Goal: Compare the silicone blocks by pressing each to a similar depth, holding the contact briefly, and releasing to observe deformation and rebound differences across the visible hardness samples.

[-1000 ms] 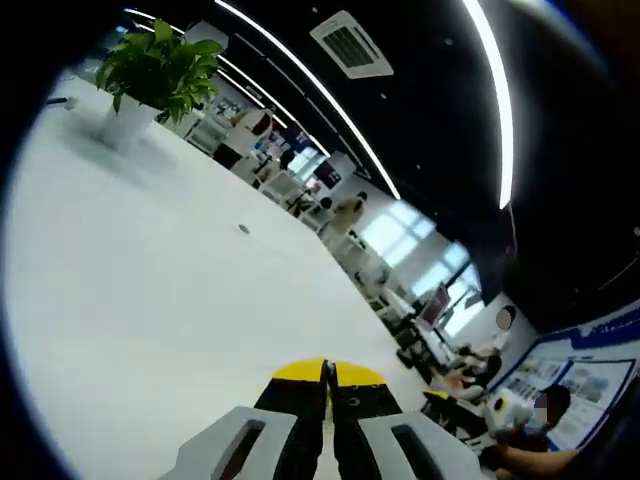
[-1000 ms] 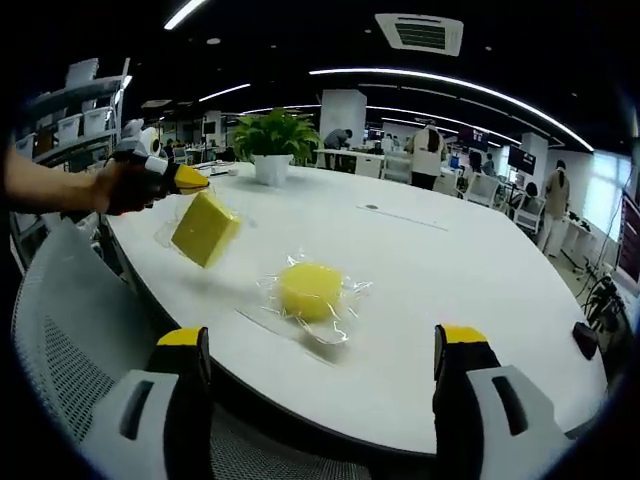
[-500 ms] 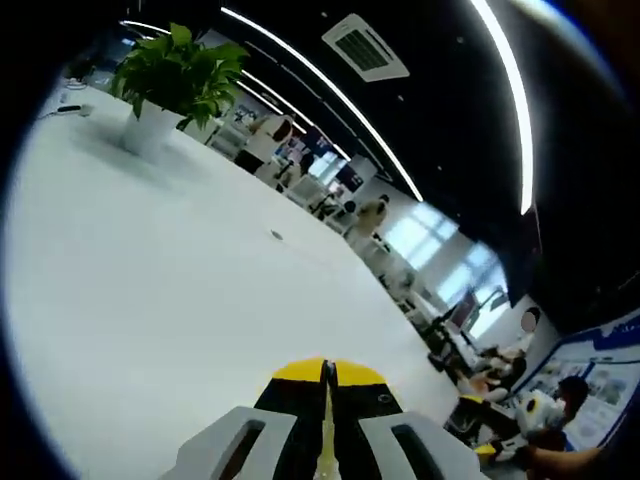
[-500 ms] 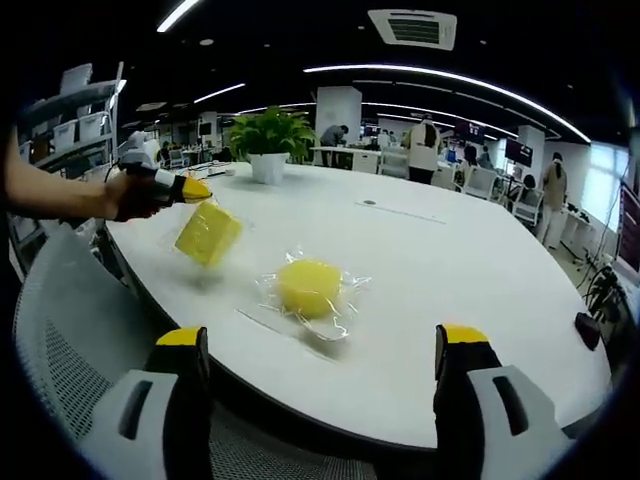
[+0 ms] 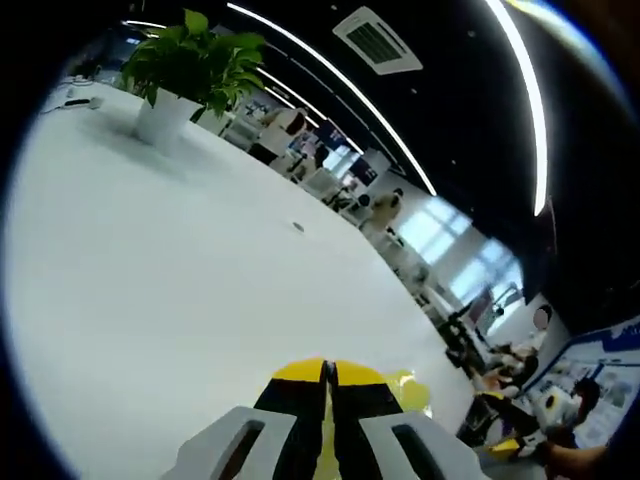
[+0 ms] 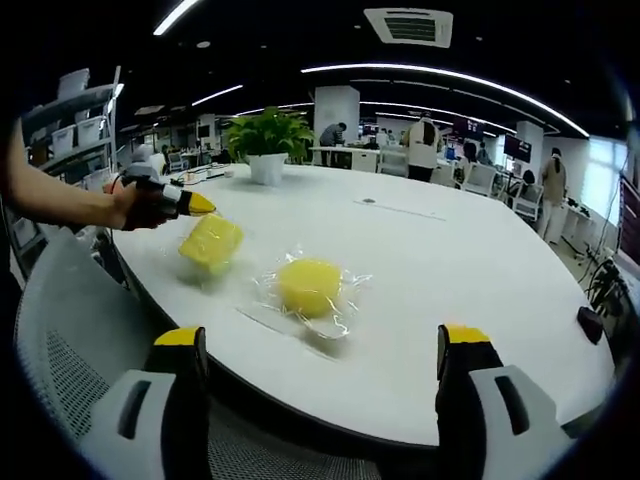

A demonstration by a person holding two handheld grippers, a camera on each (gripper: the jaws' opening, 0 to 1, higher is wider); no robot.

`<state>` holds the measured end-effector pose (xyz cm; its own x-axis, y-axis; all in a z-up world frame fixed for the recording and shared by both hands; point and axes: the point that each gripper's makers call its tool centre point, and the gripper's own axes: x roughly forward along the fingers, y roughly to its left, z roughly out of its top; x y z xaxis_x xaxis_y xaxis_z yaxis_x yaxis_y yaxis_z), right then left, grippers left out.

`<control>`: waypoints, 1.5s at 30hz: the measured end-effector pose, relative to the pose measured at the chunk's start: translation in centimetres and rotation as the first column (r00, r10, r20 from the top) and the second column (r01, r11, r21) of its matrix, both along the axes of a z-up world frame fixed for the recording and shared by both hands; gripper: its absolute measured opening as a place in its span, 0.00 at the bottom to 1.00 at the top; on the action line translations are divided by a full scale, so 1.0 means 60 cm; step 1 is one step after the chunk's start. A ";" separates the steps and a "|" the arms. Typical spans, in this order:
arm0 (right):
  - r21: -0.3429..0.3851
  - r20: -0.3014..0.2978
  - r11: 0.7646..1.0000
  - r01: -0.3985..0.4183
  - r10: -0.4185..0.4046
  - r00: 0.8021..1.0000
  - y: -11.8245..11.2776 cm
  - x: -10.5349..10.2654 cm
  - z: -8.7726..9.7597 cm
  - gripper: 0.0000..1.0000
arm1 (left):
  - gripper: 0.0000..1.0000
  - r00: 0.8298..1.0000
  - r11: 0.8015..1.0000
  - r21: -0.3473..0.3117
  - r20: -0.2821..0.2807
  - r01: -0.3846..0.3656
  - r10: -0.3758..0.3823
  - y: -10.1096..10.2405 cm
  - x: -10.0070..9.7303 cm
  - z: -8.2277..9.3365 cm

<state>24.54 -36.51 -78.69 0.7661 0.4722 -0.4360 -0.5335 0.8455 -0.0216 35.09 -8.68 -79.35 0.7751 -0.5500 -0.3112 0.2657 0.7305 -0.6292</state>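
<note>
1. The left gripper (image 6: 190,203) pinches the corner of a bagged block (image 6: 211,241), jaws closed on it (a yellow sliver shows between them).
2. That block has come down: it hung tilted in the air a second ago and now sits on the table (image 6: 430,270), likely ready for pressing.
3. The right gripper (image 6: 325,350) stays wide open, empty, short of the round block (image 6: 309,285).

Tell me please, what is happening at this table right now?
A person holds a gripper in each hand at a white table. The left gripper, fingers closed, holds a bagged square yellow block low over the table. A bagged round yellow block lies untouched. The right gripper hangs open short of the table.
</note>
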 end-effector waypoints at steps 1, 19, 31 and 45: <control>-0.002 -0.002 1.000 -0.003 0.003 1.000 0.001 0.000 -0.001 0.89 | 0.00 1.000 1.000 -0.004 -0.006 0.000 0.000 -0.001 0.002 -0.003; -0.023 -0.012 1.000 0.001 -0.001 1.000 -0.003 -0.006 -0.010 0.90 | 0.01 0.997 0.997 0.067 -0.069 -0.036 0.041 0.018 0.022 -0.066; -0.034 -0.032 0.999 -0.011 0.010 0.999 -0.002 -0.010 -0.016 0.90 | 0.14 0.999 0.994 0.106 0.007 -0.031 0.031 0.021 0.026 -0.063; -0.030 -0.019 0.999 -0.017 0.017 1.000 0.000 -0.010 -0.011 0.89 | 0.39 0.990 0.979 0.194 0.133 -0.067 0.041 0.036 -0.003 -0.028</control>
